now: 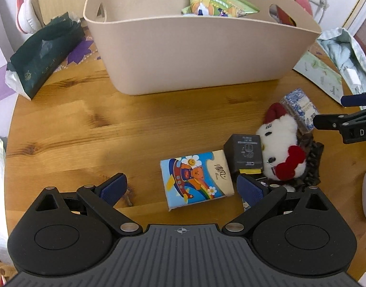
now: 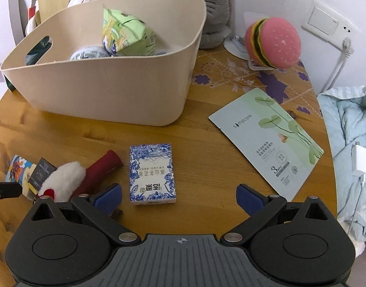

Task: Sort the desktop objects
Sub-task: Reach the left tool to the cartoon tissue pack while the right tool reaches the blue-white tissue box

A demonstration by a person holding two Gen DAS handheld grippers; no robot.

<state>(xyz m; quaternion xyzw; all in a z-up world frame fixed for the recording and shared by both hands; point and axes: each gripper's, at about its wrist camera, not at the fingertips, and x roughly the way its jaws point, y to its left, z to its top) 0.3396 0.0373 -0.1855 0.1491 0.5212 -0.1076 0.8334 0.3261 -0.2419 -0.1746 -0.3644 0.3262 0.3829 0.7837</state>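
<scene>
Left claw gapes wide over the desk, the cartoon tissue pack lying between its fingers; right claw is equally wide, the blue-patterned box just ahead, beige basket beyond both

the left tool hangs low over the worktop, angled forward and down, its blue-padded fingers spread wide and holding nothing. the right tool sits in much the same pose, fingers splayed and bare; its black tip juts in at the right edge of the left wrist view
</scene>
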